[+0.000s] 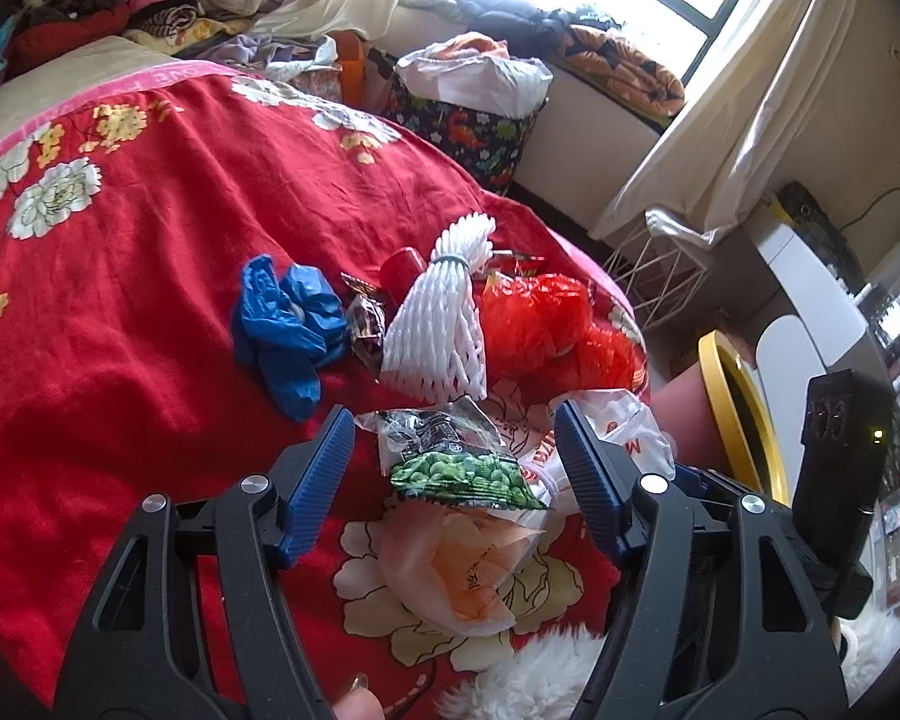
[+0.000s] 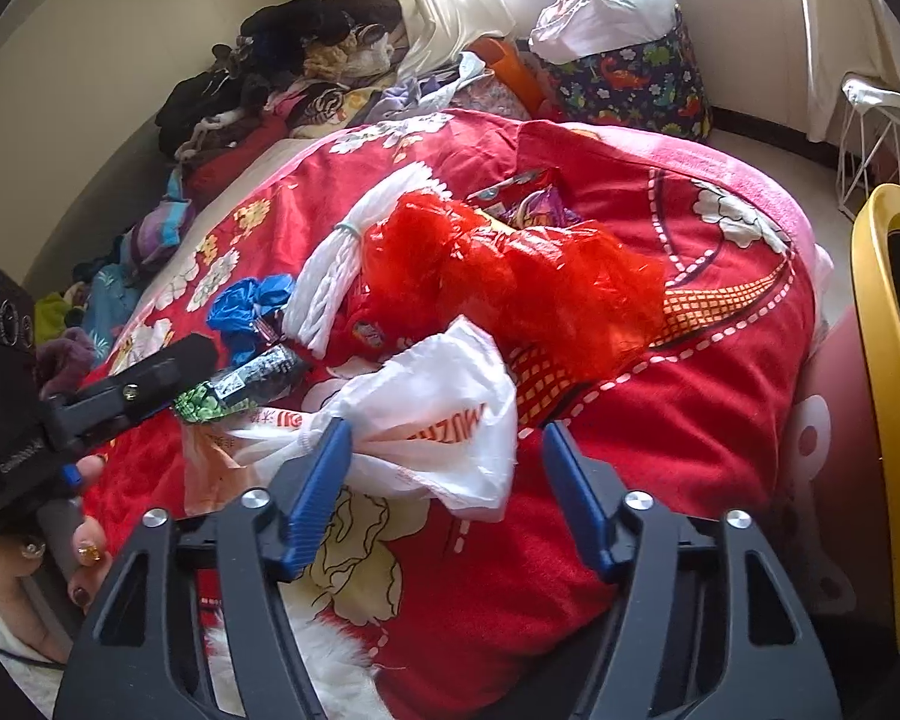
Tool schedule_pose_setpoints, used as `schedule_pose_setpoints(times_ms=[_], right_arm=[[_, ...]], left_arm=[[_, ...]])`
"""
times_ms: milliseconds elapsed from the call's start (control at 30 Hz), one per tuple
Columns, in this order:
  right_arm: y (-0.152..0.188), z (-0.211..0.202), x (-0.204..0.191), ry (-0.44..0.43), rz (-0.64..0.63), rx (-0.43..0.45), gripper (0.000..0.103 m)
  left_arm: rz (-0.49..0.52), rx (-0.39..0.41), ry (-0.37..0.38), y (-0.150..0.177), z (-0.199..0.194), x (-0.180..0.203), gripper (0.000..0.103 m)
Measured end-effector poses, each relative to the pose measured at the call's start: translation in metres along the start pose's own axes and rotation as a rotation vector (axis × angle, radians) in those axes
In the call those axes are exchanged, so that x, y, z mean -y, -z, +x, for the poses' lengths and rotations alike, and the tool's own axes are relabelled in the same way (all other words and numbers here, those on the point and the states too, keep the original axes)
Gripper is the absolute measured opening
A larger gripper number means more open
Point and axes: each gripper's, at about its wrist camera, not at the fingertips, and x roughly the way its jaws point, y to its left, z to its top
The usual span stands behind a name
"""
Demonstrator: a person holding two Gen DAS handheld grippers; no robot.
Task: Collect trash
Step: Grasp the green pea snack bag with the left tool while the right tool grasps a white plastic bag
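Observation:
Trash lies on a red flowered blanket (image 1: pixel 150 276). My left gripper (image 1: pixel 453 414) stands open astride a green pea snack packet (image 1: pixel 468 471); neither pad presses it. Under the packet lie a pale orange bag (image 1: pixel 462 570) and a white printed plastic bag (image 2: pixel 438 414). My right gripper (image 2: pixel 447 427) is open around that white bag: the left pad touches its knotted neck, the right pad stands apart. Beyond are a red plastic bag (image 2: pixel 510 276), a white foam net (image 1: pixel 444 312), a crumpled blue plastic piece (image 1: pixel 288 324) and a dark candy wrapper (image 1: pixel 366 324).
A yellow-rimmed bin (image 2: pixel 882 360) stands to the right of the bed. A dinosaur-print basket (image 1: pixel 474 126) and a white wire stand (image 1: pixel 660 276) sit on the floor by the window. Clothes (image 2: pixel 282 78) are piled along the wall. A hand (image 2: pixel 84 552) holds the left gripper.

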Motion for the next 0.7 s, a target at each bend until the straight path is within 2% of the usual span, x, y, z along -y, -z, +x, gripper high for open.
schedule_pose_setpoints(times_ms=[100,233,333,467,600,700], right_arm=[[0.001,0.0,-0.002,-0.009,-0.009,-0.002,0.054],[0.001,0.0,-0.004,-0.01,-0.009,-0.001,0.052],[0.002,-0.001,-0.004,-0.012,-0.007,0.0,0.05],[0.002,-0.002,-0.004,-0.014,-0.011,0.001,0.044],[0.002,-0.007,-0.006,-0.019,-0.025,0.014,0.029],[0.002,-0.014,-0.006,-0.033,-0.028,0.028,0.025]], left_arm=[[0.021,-0.013,-0.011,0.0,0.004,0.004,0.054],[0.04,-0.041,-0.037,0.003,0.01,0.006,0.042],[0.031,-0.057,-0.049,0.006,0.012,0.003,0.037],[0.022,-0.051,-0.049,0.006,0.009,0.001,0.034],[0.009,-0.016,-0.024,0.002,-0.002,0.002,0.033],[0.005,0.008,-0.01,-0.002,-0.009,0.004,0.033]])
